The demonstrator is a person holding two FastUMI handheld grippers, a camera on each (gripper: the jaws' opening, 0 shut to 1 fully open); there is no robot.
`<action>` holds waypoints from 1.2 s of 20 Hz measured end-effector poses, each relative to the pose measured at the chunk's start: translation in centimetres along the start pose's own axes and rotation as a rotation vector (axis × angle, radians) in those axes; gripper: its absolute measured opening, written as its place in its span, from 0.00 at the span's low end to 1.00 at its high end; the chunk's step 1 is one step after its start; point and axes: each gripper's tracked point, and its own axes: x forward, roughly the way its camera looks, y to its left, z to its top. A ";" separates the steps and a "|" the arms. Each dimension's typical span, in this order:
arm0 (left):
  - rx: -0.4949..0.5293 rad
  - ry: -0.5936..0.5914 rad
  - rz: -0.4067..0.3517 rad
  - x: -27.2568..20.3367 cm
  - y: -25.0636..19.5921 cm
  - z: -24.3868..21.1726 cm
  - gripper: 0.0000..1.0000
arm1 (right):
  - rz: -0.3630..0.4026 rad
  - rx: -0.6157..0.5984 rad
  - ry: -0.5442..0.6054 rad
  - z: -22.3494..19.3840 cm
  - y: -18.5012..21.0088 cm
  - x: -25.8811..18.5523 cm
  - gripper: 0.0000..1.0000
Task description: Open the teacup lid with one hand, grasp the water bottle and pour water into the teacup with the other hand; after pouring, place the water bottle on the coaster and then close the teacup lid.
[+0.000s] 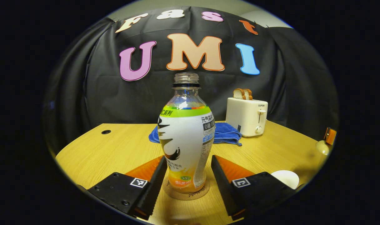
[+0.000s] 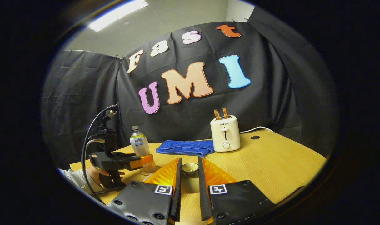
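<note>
Water bottle (image 1: 186,137) is being left standing on the coaster (image 1: 186,193).
Left gripper (image 1: 189,170) is being held open around it, untouching; right gripper (image 2: 189,175) is being pinched on the teacup lid (image 2: 190,168).

my left gripper (image 1: 189,175) sits low, its fingers spread wide apart and level, reaching toward 12 o'clock. my right gripper (image 2: 188,175) has its fingers drawn close with a narrow gap left between them. from the right gripper view, my hand (image 2: 97,175) at 8 o'clock holds the left gripper.
</note>
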 end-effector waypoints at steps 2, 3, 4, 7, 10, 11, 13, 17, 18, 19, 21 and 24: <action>0.012 -0.006 0.006 -0.2 0.0 0.0 0.87 | 0.008 -0.002 0.003 -0.1 0.4 0.2 0.29; 0.013 -0.007 0.005 -0.5 0.0 0.0 0.87 | 0.013 -0.003 0.005 -0.3 0.7 0.1 0.29; 0.012 -0.012 0.005 -0.7 -0.2 0.0 0.89 | 0.021 -0.002 0.010 -0.5 1.1 0.2 0.29; 0.005 -0.053 0.035 -2.2 0.5 0.9 0.98 | 0.055 -0.008 0.011 -0.9 3.0 0.2 0.29; -0.008 -0.094 0.066 -4.3 1.2 1.7 0.98 | 0.089 -0.018 0.016 -1.3 4.7 0.7 0.29; -0.014 -0.107 0.078 -5.2 1.6 1.9 0.98 | 0.095 -0.017 0.022 -1.6 5.1 1.0 0.30; -0.033 -0.131 0.092 -6.8 2.1 2.0 0.98 | 0.102 -0.019 0.029 -1.8 5.5 1.6 0.30; -0.061 -0.191 0.112 -9.9 3.0 2.7 0.97 | 0.102 -0.023 0.044 -2.4 6.0 2.8 0.30; -0.059 -0.197 0.119 -10.4 3.3 2.6 0.97 | 0.105 -0.021 0.051 -2.6 6.2 3.2 0.29; -0.057 -0.200 0.124 -10.9 3.5 2.5 0.97 | 0.108 -0.023 0.057 -2.9 6.5 3.4 0.28; -0.061 -0.199 0.144 -11.9 4.1 2.2 0.96 | 0.105 -0.030 0.063 -3.3 6.6 4.1 0.29; -0.083 -0.226 0.149 -13.0 4.1 2.5 0.96 | 0.108 -0.019 0.101 -4.6 7.4 5.2 0.29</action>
